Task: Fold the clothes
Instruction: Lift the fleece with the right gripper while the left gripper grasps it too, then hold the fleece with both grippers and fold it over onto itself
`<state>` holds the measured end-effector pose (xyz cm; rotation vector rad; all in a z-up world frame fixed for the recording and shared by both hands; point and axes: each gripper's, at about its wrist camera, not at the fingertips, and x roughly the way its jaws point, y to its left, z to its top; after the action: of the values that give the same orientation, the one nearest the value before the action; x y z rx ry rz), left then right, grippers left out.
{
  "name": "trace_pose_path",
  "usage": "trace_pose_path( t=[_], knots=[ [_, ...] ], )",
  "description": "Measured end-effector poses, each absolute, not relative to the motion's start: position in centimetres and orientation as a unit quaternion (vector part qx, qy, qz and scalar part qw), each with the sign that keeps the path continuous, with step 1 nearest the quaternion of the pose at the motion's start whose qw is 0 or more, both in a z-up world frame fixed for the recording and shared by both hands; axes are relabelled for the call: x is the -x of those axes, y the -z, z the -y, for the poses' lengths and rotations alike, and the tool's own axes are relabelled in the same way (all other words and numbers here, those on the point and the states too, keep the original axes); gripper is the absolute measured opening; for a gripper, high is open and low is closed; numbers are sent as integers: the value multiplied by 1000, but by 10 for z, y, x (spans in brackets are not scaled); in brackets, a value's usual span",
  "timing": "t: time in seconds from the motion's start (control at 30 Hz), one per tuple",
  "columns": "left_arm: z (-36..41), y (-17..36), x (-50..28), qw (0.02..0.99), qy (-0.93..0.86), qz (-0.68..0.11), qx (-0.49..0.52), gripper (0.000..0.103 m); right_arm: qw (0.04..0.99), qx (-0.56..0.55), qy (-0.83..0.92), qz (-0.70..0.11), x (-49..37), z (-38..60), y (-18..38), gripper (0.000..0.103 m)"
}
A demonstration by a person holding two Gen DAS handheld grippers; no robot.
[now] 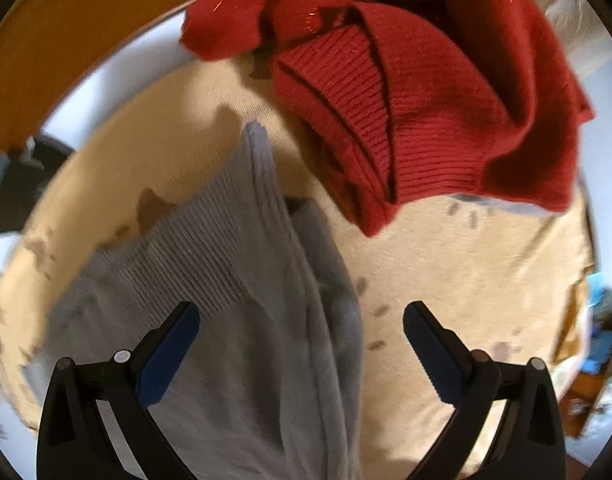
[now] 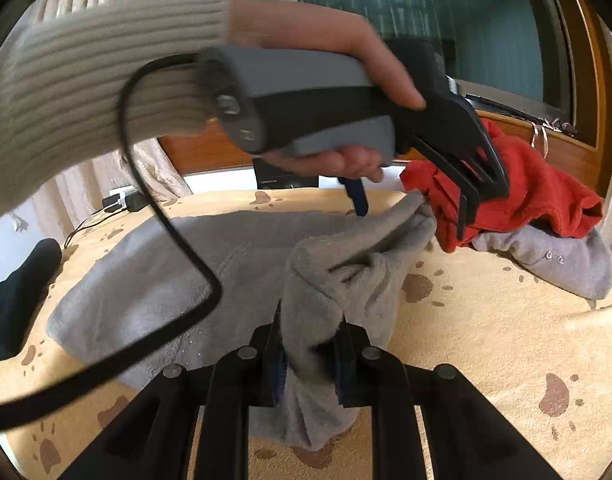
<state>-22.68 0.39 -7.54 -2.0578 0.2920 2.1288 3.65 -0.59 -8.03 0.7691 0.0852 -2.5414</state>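
Grey fleece garment (image 2: 154,276) lies spread on the tan paw-print bed (image 2: 485,340), one bunched edge clamped in the right hand-held gripper (image 2: 309,364). The left hand-held gripper (image 1: 302,340) hangs spread just above its ribbed hem, probably nearer.

Two grippers (image 2: 309,360) (image 1: 302,344), one red sweater (image 1: 445,92), two grey garments (image 2: 166,272) (image 2: 565,264) (one half under the red), one bedspread (image 2: 485,340).

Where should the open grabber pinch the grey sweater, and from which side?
Probably the ribbed hem of the grey sweater, just ahead of the open left gripper. Come straight forward from the near side: that edge is raised and thin, and the right gripper already pinches another bunch.
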Motion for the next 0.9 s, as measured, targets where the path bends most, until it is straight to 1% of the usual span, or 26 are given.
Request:
trace_pose_path(
  t=[0.03, 0.07, 0.1, 0.13, 0.17, 0.27, 0.43, 0.53, 0.67, 0.83, 0.9],
  knots=[
    [-8, 78, 226, 75, -710, -122, 689, 87, 241, -281, 928, -33, -37, 7, 81, 19],
    [-11, 82, 226, 67, -705, -142, 691, 68, 242, -281, 928, -34, -37, 8, 81, 19],
    [-13, 87, 224, 58, -698, -161, 695, 57, 243, -281, 928, -36, -38, 9, 81, 19],
    [-14, 91, 223, 51, -692, -177, 698, 33, 245, -281, 927, -37, -39, 10, 81, 19],
    [-15, 93, 221, 51, -691, -185, 697, 18, 246, -280, 927, -38, -39, 10, 81, 19],
    [-16, 96, 215, 52, -691, -200, 692, 16, 249, -279, 927, -40, -41, 12, 80, 19],
    [-5, 83, 206, 61, -707, -187, 679, 15, 251, -273, 928, -43, -46, 13, 78, 19],
    [12, 70, 199, 70, -719, -156, 674, 15, 256, -266, 928, -43, -51, 12, 75, 19],
    [44, 49, 187, 80, -734, -113, 665, 15, 285, -265, 921, -7, -51, 7, 71, 19],
    [103, 20, 165, 89, -751, -47, 653, 14, 319, -263, 910, 37, -51, 0, 65, 19],
    [127, 12, 161, 88, -754, -28, 651, 14, 328, -263, 907, 33, -55, 11, 63, 19]
  ],
)
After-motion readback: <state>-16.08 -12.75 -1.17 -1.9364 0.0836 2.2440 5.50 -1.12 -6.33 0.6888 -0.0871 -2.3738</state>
